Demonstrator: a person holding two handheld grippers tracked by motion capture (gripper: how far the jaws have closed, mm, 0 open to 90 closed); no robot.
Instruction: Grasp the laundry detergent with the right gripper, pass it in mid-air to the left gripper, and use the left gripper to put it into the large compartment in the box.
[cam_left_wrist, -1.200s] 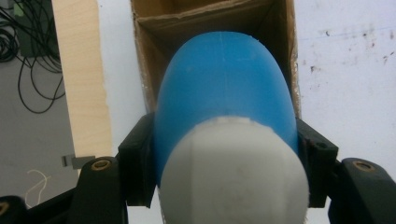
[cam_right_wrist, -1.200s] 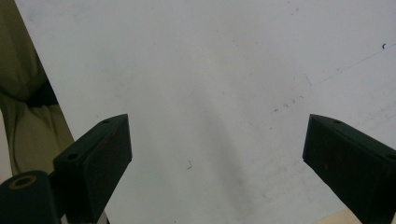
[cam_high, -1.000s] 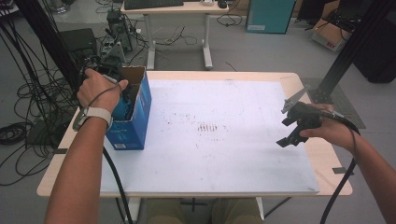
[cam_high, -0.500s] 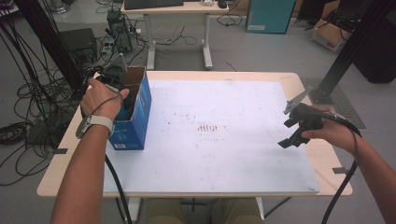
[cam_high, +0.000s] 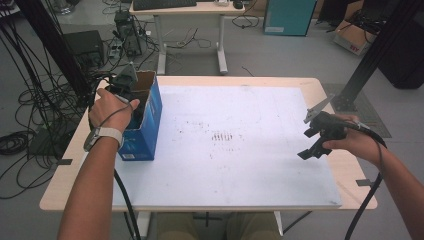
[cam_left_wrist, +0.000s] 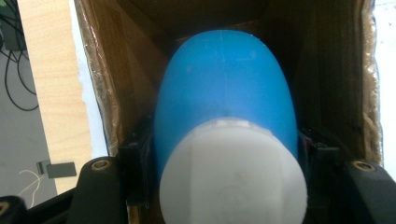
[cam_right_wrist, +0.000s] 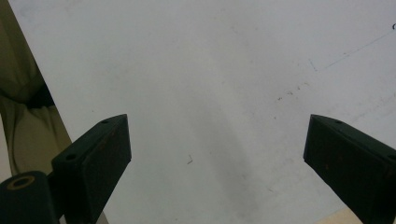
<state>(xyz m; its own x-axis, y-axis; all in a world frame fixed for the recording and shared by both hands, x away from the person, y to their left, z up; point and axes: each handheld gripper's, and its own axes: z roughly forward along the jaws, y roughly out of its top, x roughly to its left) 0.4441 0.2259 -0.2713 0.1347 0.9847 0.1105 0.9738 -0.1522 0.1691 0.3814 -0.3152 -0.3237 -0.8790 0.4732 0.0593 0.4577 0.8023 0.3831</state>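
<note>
I am holding a blue bottle (cam_left_wrist: 224, 88) in my left gripper (cam_left_wrist: 226, 154), whose two black jaws are pinching its sides just behind the cap. The bottle is smooth, matte plastic in a bright sky blue, rounded and dome-like at the far end, with a faint seam line running down its middle. Its cap (cam_left_wrist: 233, 172) is white, wide and slightly faceted, and it is facing the camera on my gripper, so the bottle is pointing base-first down into the box (cam_high: 145, 125). That box is open-topped cardboard, brown and rough-edged on the inside and printed blue on the outside, and it is standing at the left end of the desk (cam_high: 280, 81), partly on the white sheet (cam_high: 240, 150) that is covering most of the top. The bottle is sitting inside the box's opening, between its brown walls. My right gripper (cam_right_wrist: 217, 154) is hovering over the white sheet near the right edge, its jaws spread wide with nothing between them.
</note>
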